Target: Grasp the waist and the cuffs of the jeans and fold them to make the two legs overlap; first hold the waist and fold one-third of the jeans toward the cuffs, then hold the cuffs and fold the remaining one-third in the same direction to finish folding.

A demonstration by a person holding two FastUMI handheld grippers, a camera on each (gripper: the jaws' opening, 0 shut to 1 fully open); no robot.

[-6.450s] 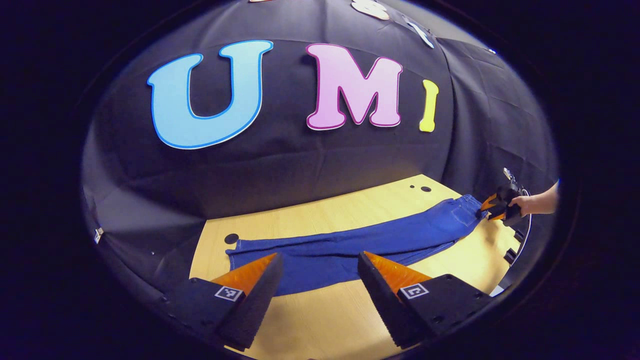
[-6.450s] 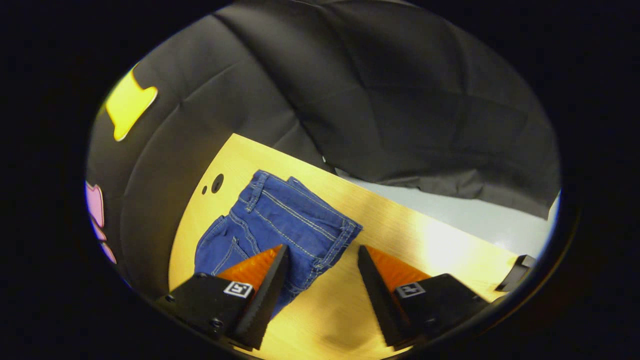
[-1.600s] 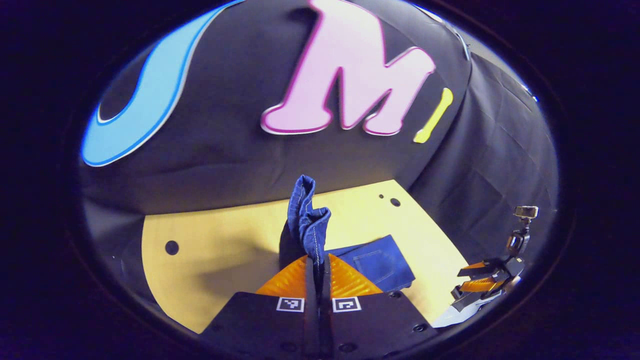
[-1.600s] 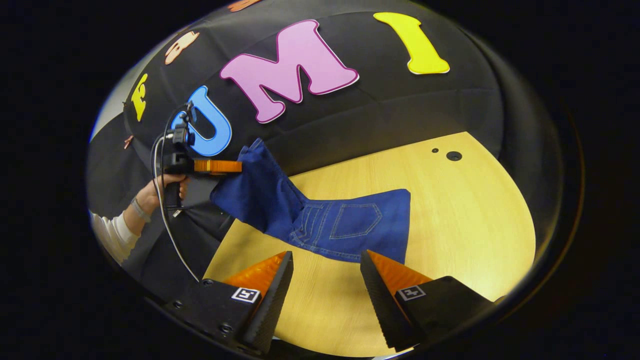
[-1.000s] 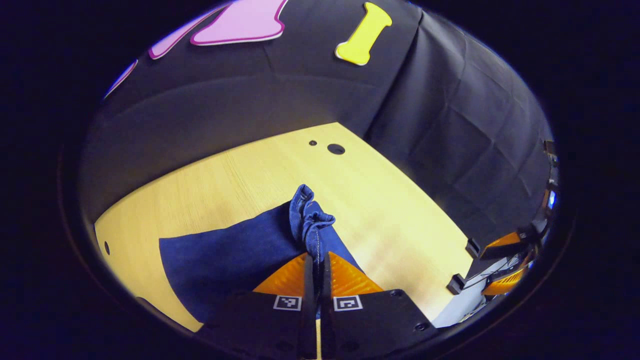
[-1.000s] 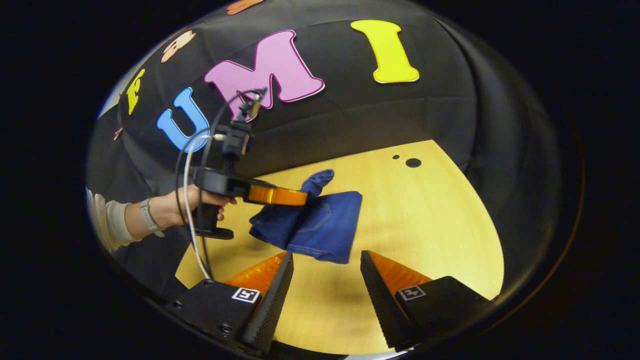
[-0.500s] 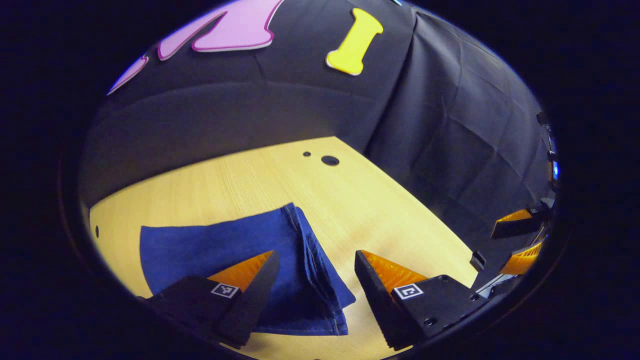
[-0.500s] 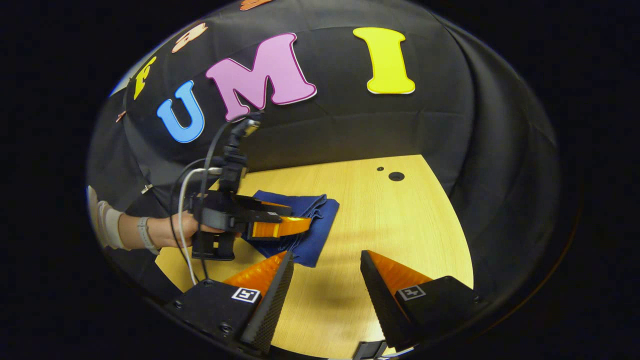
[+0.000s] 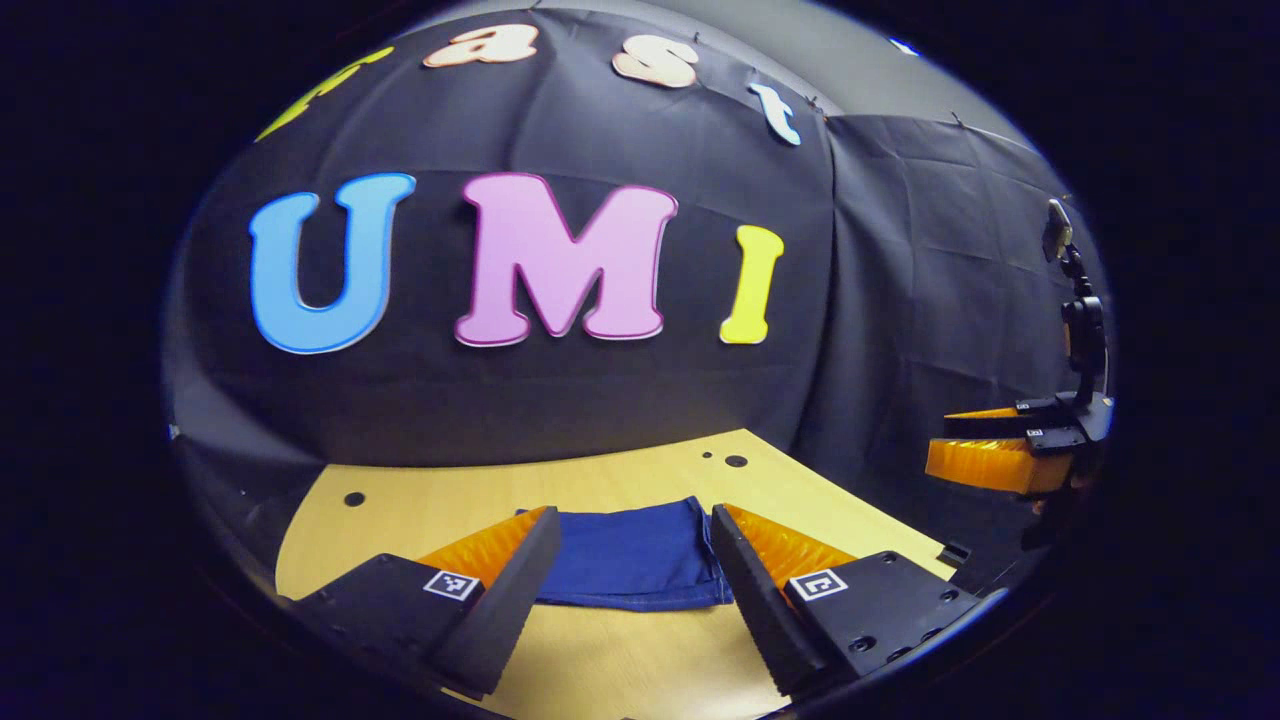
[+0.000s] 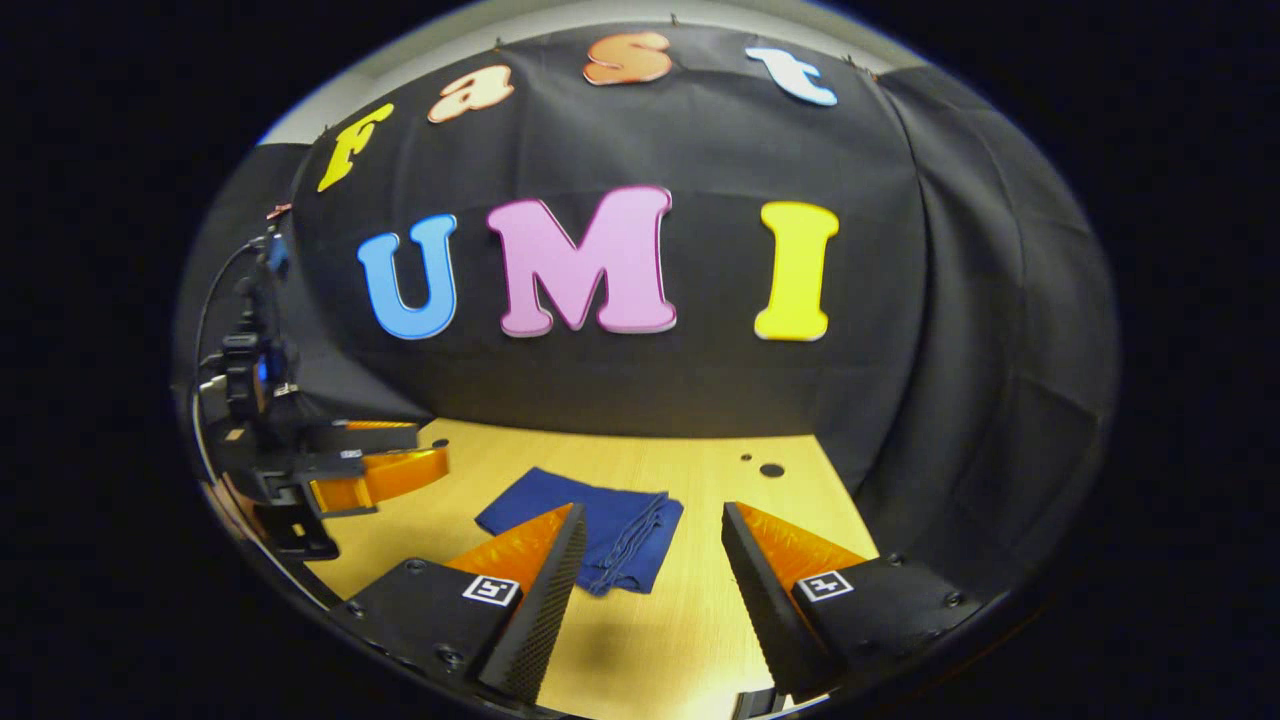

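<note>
The blue jeans [image 9: 632,556] lie folded into a compact rectangle on the wooden table [image 9: 440,505]. In the right gripper view the same jeans [image 10: 590,532] show stacked layers along their right edge. My left gripper [image 9: 630,580] stands open above and in front of the jeans, with nothing between its fingers. The right gripper [image 10: 650,585] is open too, held back from the jeans and empty. Farther off, the left gripper [image 10: 385,465] hangs at the left of the right gripper view, and the right gripper [image 9: 985,450] shows at the right edge of the left gripper view.
Small round holes [image 9: 736,461] mark the table's far right corner, and another hole [image 9: 353,498] sits at the far left. Black cloth walls close the booth behind and to the right. Bare wood surrounds the jeans on all sides.
The left gripper carried the cuffs over the folded jeans, opened and let them go, then drew back and up. The right gripper also pulled back. The jeans now lie flat in a compact fold.
</note>
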